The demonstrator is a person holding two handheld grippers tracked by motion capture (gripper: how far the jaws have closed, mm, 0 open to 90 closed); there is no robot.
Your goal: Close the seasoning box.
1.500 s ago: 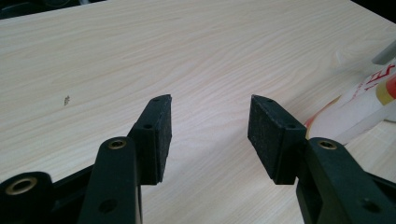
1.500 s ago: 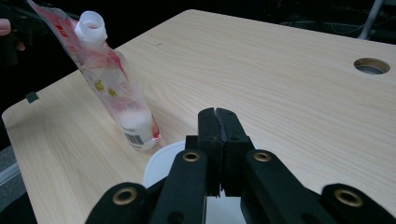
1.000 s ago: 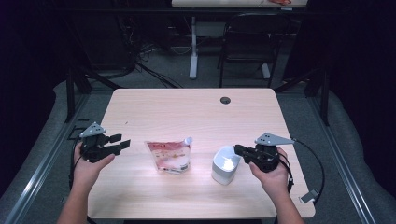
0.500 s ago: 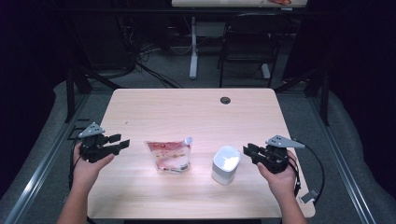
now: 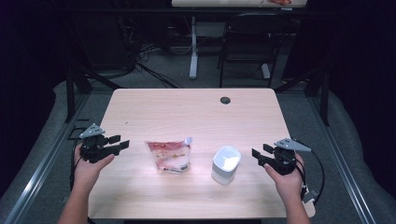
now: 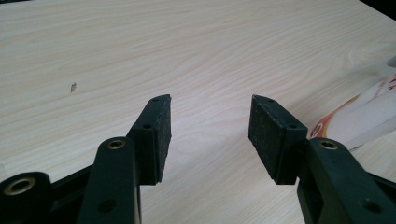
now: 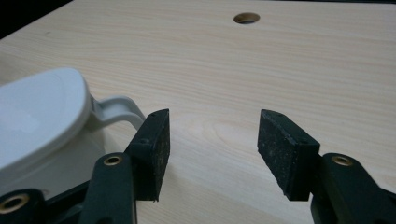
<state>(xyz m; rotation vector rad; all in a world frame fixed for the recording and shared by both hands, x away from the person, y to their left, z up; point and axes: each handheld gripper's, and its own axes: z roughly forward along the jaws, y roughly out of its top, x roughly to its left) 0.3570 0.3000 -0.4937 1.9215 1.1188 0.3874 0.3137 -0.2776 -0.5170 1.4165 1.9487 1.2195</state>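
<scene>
Right gripper [image 5: 259, 154] jaws just opened, seen apart with nothing between; white cup [image 5: 226, 164] stands just left of the fingers, untouched. Left gripper [image 5: 120, 142] jaws seen apart, empty; pouch [image 5: 169, 156] lies flat right of them.

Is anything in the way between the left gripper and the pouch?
No. Bare table lies between the open left gripper and the pouch; the white container stands on the pouch's far side.
</scene>
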